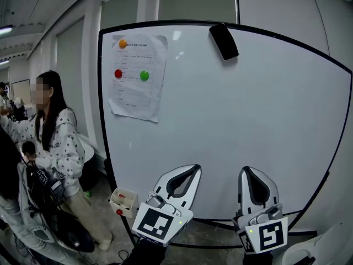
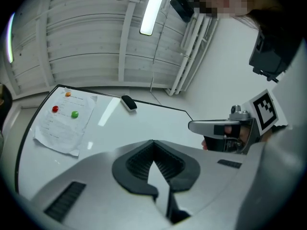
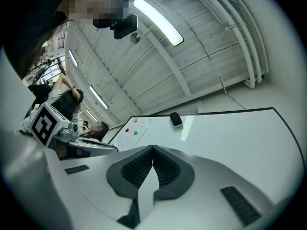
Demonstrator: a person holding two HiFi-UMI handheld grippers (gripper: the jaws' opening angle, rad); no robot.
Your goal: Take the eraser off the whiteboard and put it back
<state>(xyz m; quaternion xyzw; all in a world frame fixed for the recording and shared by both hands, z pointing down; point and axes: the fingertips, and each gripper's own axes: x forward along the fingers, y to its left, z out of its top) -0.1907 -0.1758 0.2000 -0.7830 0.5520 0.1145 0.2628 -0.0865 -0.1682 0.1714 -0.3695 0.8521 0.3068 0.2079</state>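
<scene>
A black eraser (image 1: 223,41) clings to the top edge of the whiteboard (image 1: 248,126), far above both grippers. It also shows in the left gripper view as the eraser (image 2: 128,102), and in the right gripper view as the eraser (image 3: 176,119). My left gripper (image 1: 191,171) and right gripper (image 1: 249,173) point up side by side before the board's lower part. Both are shut with nothing between the jaws. The left gripper (image 2: 153,143) and the right gripper (image 3: 153,148) show their jaw tips meeting.
A paper sheet (image 1: 137,76) hangs at the board's upper left under orange, red and green magnets. A person (image 1: 58,148) in a star-patterned hoodie stands to the left. A small box (image 1: 124,201) with red items sits by the board's lower left corner.
</scene>
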